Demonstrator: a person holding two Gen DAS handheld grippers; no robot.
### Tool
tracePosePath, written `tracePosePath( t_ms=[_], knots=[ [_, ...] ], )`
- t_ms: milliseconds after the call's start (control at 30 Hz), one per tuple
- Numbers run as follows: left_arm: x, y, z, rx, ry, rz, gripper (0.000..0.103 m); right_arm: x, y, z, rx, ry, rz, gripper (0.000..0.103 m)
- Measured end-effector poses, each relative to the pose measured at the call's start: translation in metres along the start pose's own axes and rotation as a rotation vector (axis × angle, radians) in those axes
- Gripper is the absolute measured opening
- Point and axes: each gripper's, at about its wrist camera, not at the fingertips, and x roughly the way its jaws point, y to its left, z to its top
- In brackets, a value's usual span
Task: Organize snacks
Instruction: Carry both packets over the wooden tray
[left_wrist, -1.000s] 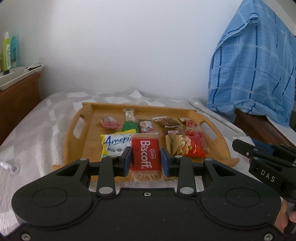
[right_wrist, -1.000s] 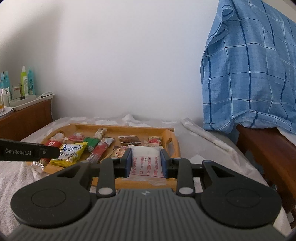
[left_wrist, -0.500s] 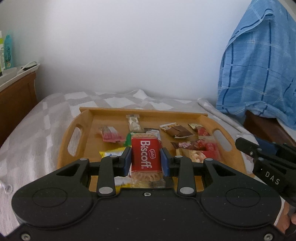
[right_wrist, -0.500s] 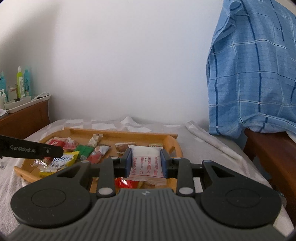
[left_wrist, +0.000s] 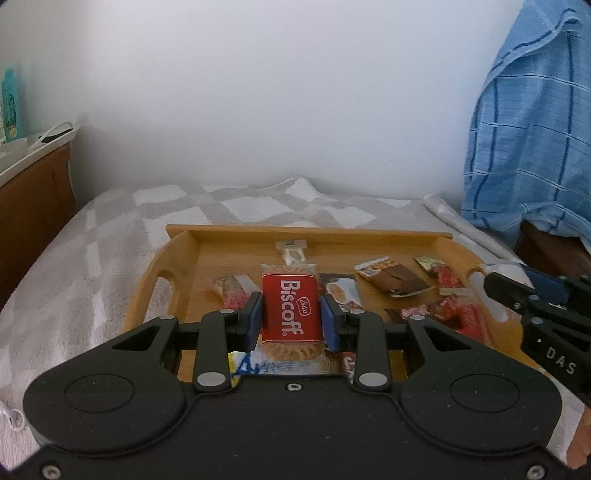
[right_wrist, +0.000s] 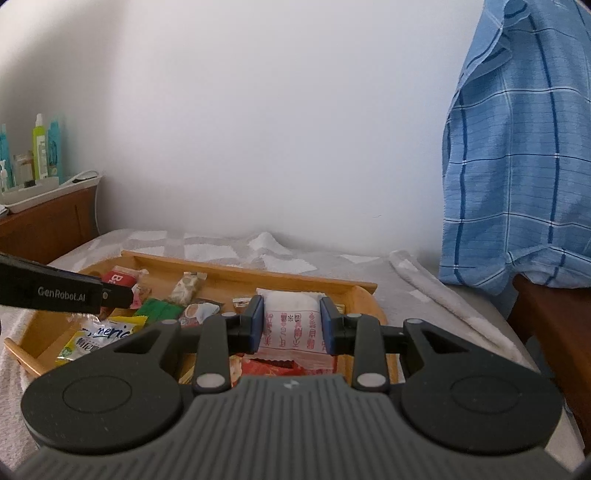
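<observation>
Wooden tray (left_wrist: 173, 254) of mixed snacks lay on a checked bed blanket (left_wrist: 92, 236); left gripper (left_wrist: 291, 320) pinched an upright red Biscoff pack (left_wrist: 290, 308) above it, right gripper (right_wrist: 291, 325) pinched a white sachet (right_wrist: 291, 325) over the tray's right end, blue shirt (right_wrist: 517, 166) hanging at right.

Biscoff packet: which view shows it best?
The left wrist view: the Biscoff packet sits centred between the left tool's pads, label readable. The right wrist view shows only a red corner behind that tool's arm.
</observation>
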Motion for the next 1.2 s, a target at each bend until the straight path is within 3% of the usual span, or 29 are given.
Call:
tracePosePath(
  t_ms=[733, 1200],
  knots=[
    [0.053, 0.056, 0.037, -0.051, 0.057, 0.013, 0.031, 0.070, -0.010, 0.030, 0.009, 0.095, 0.005, 0.037],
    [0.091, 0.050, 0.038, -0.059, 0.104, 0.019, 0.030, 0.133, -0.009, 0.025, 0.093, 0.209, -0.026, 0.037]
  ],
)
